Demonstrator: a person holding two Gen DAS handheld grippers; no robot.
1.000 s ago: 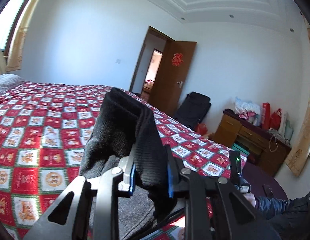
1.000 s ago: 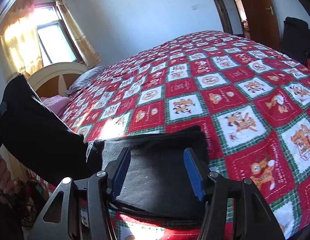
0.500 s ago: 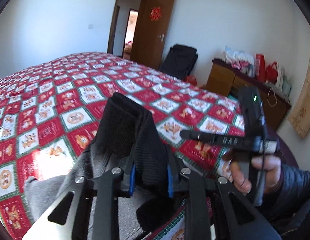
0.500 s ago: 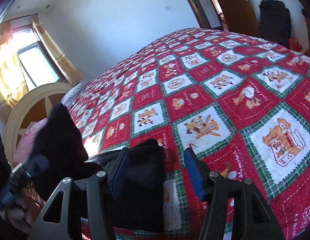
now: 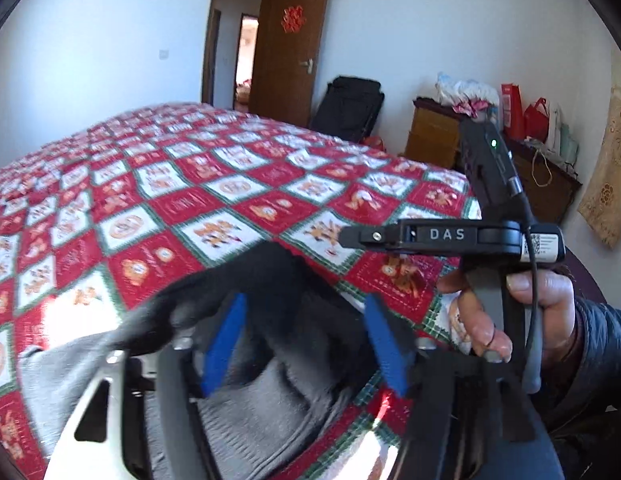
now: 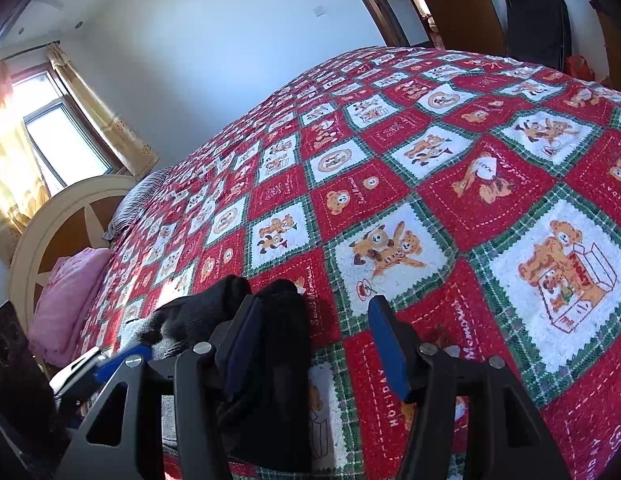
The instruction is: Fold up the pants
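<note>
While left fingers (image 5: 226, 344) open, pants (image 5: 270, 280) lie between.

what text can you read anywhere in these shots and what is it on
"DAS": on the right gripper, seen from the left wrist.
"HOLIDAY": on a red square of the bedspread, right wrist view.
"Sweet Memories": stitched on another red square, roughly legible.
White sticker on the gripper: too small to read.
Red ornament on the door: not legible.
</note>
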